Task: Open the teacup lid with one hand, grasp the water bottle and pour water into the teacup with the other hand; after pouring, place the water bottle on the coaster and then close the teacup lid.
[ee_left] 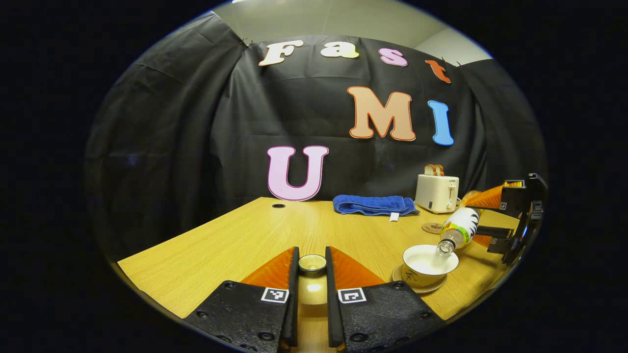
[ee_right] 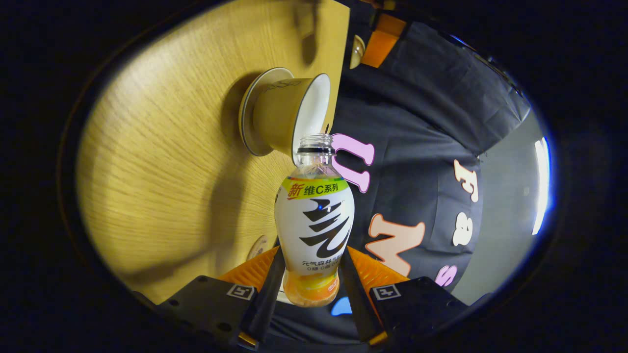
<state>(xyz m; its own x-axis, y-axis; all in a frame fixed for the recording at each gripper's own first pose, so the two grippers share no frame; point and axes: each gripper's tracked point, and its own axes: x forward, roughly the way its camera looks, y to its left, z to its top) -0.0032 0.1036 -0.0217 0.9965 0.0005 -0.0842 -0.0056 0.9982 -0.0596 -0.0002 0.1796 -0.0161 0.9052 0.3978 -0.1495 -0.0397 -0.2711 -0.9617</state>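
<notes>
Now my right gripper [ee_right: 309, 274], clamped on the white-labelled plastic water bottle [ee_right: 314, 220], tips its neck over the white porcelain teacup [ee_left: 430, 260]; my left gripper [ee_left: 312, 279] grips the small lid [ee_left: 312, 264].

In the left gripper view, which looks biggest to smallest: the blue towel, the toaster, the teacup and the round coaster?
Blue towel, widest. Toaster and teacup look alike; the cup sits nearer, so unsure. Coaster, smallest.
</notes>
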